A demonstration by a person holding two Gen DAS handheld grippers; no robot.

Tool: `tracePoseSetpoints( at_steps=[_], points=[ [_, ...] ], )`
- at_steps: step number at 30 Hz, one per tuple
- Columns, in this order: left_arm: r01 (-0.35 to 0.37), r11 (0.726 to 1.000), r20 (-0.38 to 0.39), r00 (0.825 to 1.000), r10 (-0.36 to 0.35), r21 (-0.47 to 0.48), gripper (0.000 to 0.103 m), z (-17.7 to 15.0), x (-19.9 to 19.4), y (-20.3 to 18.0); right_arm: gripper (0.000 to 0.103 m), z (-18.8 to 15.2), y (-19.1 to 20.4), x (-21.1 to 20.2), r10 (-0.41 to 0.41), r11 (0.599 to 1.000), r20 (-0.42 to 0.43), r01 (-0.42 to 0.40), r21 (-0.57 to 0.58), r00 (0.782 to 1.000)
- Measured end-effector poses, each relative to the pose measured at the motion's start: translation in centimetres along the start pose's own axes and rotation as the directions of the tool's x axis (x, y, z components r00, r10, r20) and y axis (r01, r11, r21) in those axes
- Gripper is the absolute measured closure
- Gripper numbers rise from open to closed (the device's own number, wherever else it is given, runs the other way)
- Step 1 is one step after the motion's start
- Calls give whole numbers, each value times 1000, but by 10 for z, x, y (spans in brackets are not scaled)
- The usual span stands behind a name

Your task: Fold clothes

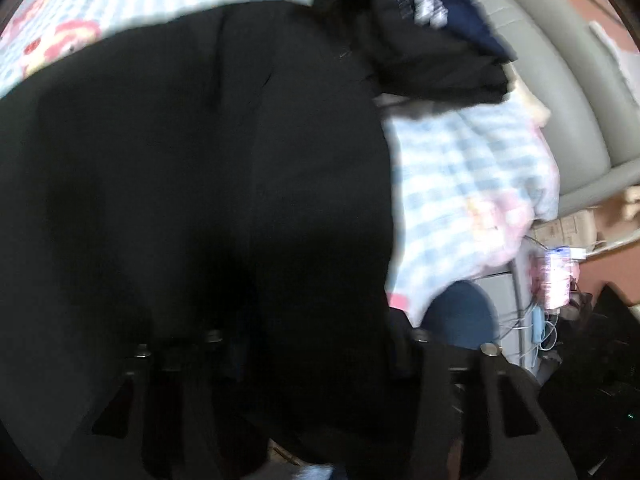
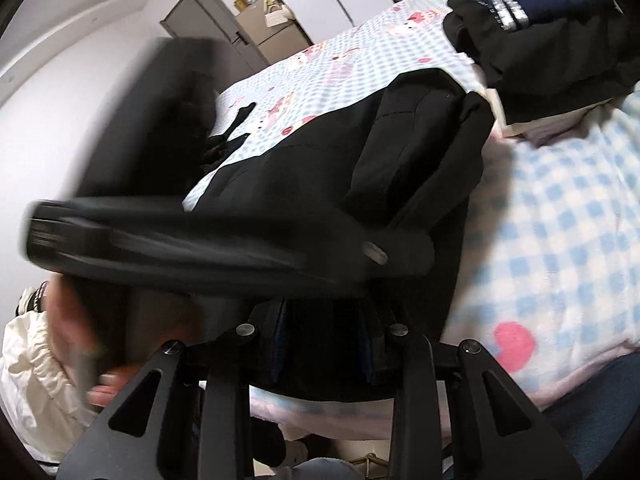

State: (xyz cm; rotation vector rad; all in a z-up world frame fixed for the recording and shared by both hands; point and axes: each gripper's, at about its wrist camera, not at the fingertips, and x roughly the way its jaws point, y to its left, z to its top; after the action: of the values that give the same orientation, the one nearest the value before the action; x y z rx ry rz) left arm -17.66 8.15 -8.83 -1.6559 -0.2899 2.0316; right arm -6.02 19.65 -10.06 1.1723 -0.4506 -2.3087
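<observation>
Black garment point(image 2: 320, 184) clamped between the right tongs point(image 2: 326, 344); left tongs point(image 1: 276, 352) buried in it, state unclear.

No text, label or number is sharp enough to read.

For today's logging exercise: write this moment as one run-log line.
stage: folding | item: black garment on checked bed sheet | right gripper: shut on black garment | left gripper: cloth between fingers, grip unclear | aside: dark clothes pile
</observation>
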Motion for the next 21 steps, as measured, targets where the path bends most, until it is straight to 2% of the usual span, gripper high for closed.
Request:
tracePoseSetpoints(
  at_steps=[3, 5, 8, 9, 12, 13, 15, 16, 20, 21],
  points=[
    [-6, 1000, 31, 1000, 7, -12, 75, -6, 1, 4, 74, -4, -4, 7, -12, 1000, -42, 12, -5, 999],
    [6, 1000, 55, 998, -5, -24, 78, -9, -6, 9, 74, -5, -8, -2, 19, 1000, -52, -20, -5, 998],
    [74, 993, 76, 995, -68, -86, 79, -11, -16, 26, 73, -4, -23, -31, 148, 989, -49, -147, 32, 988],
    [101, 990, 87, 992, -93, -100, 79, -12, -19, 30, 69, -4, -30, -41, 184, 982, -37, -182, 51, 982],
    [158, 981, 129, 981, -143, -116, 80, -19, -30, 35, 65, -7, -70, -58, 152, 962, 45, -159, 223, 987],
    [180, 975, 142, 977, -162, -127, 80, -21, -35, 37, 65, -8, -85, -57, 123, 947, 58, -135, 293, 991],
    [229, 962, 173, 964, -202, -152, 80, -25, -47, 43, 65, -6, -98, -41, 22, 946, 18, -26, 324, 1000],
    [254, 953, 190, 956, -222, -165, 81, -27, -54, 46, 65, -4, -99, -30, 16, 950, -2, -14, 312, 1000],
    [345, 919, 281, 916, -285, -191, 81, -40, -96, 67, 65, 8, -70, -1, 100, 954, -21, -90, 286, 995],
    [365, 911, 308, 904, -297, -192, 81, -45, -110, 74, 65, 14, -53, 2, 108, 964, -9, -102, 247, 994]
  ],
)
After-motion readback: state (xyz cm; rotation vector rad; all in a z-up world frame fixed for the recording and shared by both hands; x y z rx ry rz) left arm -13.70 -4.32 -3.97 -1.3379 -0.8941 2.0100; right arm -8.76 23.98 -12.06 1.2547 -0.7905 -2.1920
